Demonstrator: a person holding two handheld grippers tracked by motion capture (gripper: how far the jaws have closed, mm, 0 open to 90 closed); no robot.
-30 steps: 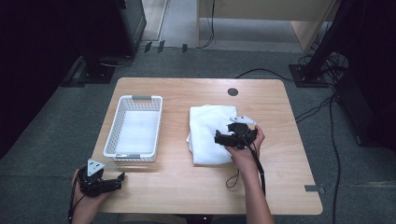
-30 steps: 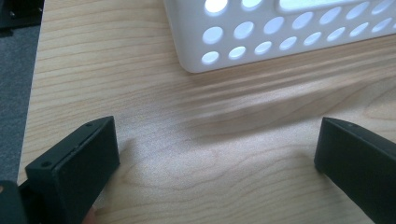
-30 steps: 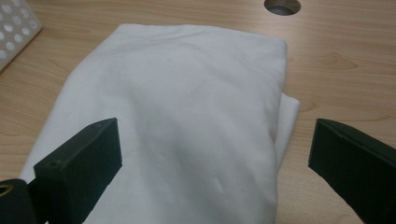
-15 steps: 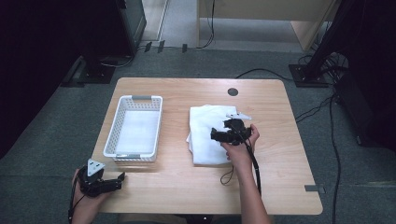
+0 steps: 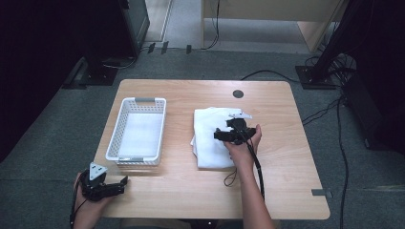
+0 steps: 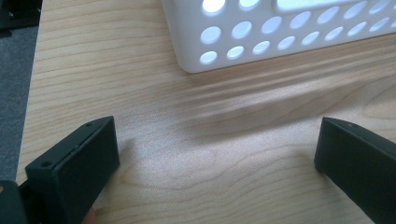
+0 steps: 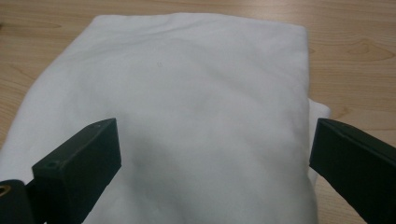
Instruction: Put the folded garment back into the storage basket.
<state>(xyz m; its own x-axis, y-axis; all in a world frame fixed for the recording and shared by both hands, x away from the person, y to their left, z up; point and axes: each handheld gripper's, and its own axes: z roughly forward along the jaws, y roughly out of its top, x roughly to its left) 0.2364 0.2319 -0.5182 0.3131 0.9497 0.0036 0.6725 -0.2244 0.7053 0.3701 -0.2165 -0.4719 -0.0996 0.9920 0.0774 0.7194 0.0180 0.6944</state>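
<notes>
The right gripper sits over the folded white cloth, jaws spread wide and holding nothing. The cloth lies flat on the table, right of the basket and well apart from it. From the right gripper view it looks like the jaws straddle the middle of the cloth rather than an edge.

My take on doing this bit well: don't pinch in the middle of the top face, you'd only snag the top layer and the fold falls apart. Better to slide toward an edge, get one jaw under the whole stack and close on all layers at once. Go low and flat so the jaw tip doesn't skate over the fabric.

The left gripper is parked at the near left corner, jaws also wide apart and empty, just short of the basket's near wall.

Material-wise, the cloth is soft, matte, slightly fuzzy, with rounded fold edges and a bit of underlayer poking out on one side. The basket is rigid white plastic with round holes in the walls. The table is smooth pale wood grain, so fabric should slide easily.
</notes>
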